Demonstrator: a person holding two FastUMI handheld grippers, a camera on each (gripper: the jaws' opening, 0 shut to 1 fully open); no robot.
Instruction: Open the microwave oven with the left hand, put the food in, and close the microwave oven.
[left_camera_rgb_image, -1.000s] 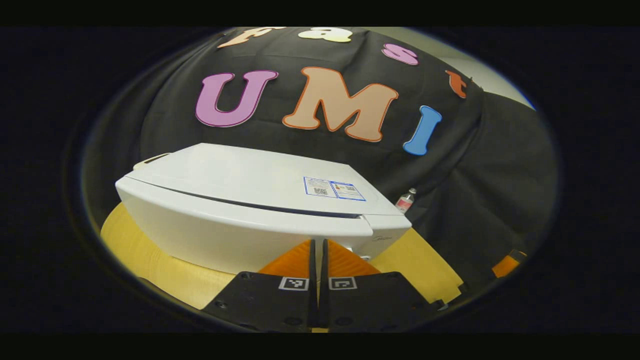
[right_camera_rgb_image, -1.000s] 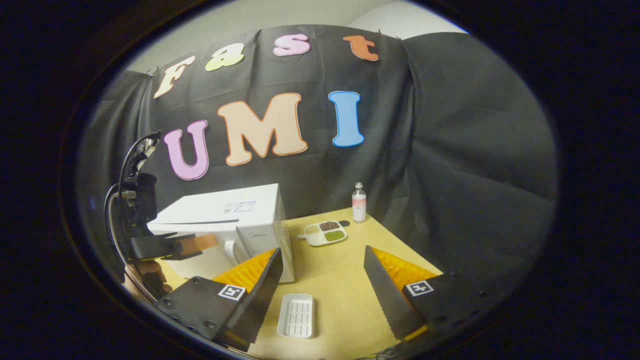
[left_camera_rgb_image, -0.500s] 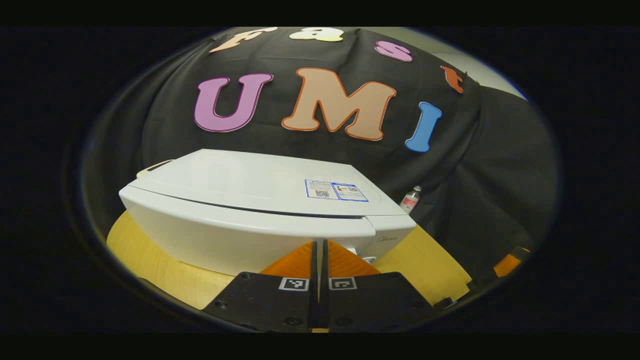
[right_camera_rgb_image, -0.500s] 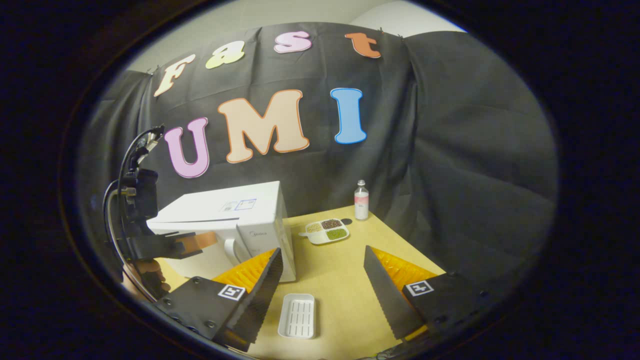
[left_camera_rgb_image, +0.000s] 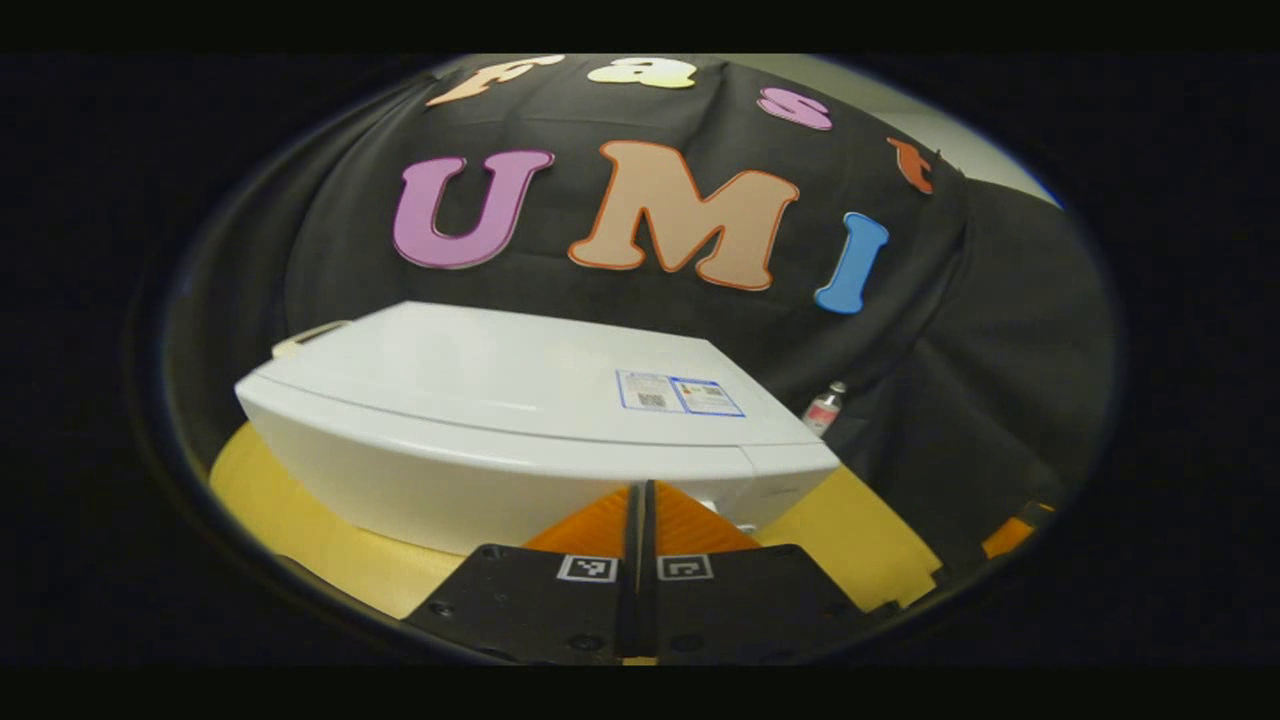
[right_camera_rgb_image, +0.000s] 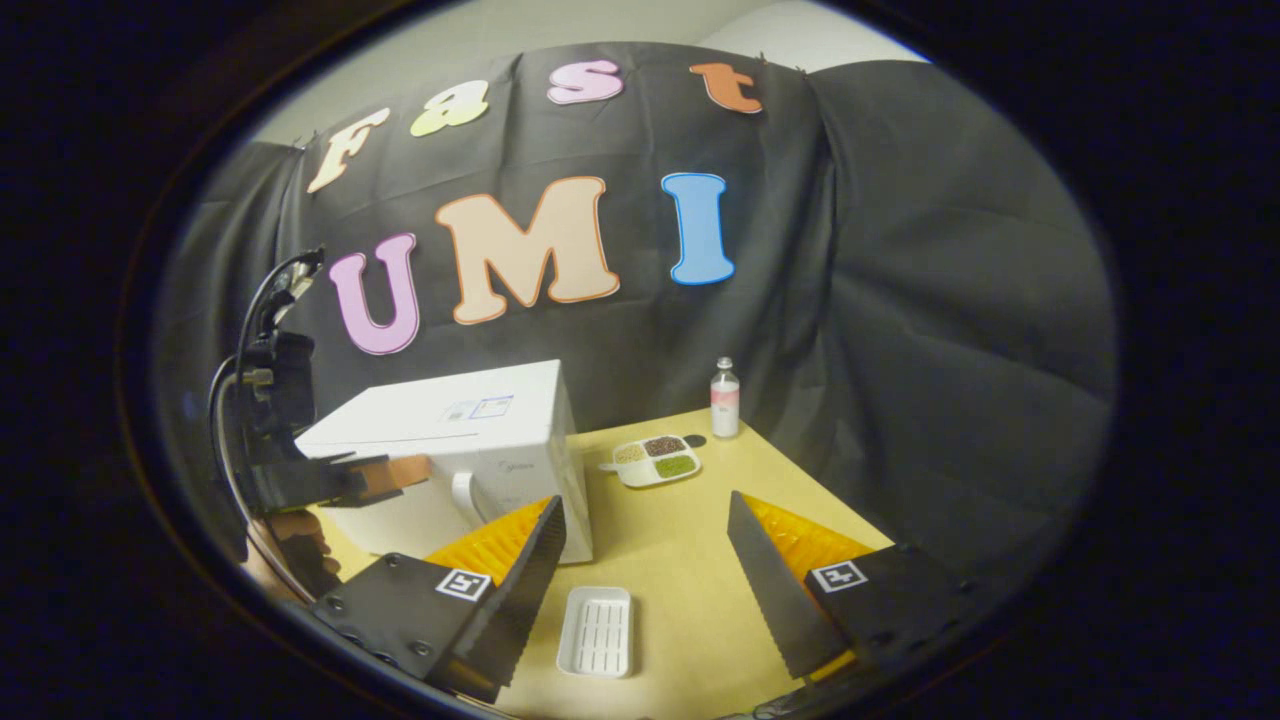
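Left gripper (left_camera_rgb_image: 637, 500), fingers pressed together on nothing, is hovering at the closed microwave (left_camera_rgb_image: 520, 420) door, handle (right_camera_rgb_image: 463, 497) lying toward 1 o'clock and running upright, while right gripper (right_camera_rgb_image: 645, 560), spread wide, is waiting with food tray (right_camera_rgb_image: 655, 460) at 12 o'clock

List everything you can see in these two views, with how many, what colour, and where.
White box-shaped microwave oven: one, white, left part of the table, door looks shut.
Divided food tray: one, white with brown, tan and green fillings, right of the microwave.
Ribbed empty tray: one, white, near table edge.
Small plastic bottle: one, clear with pink label, far table corner.
Wooden table: one, light yellow.
Left gripper: one, fingers together, at the microwave's front.
Right gripper: one, fingers apart, above the table.
Hand: one, holding the left gripper.
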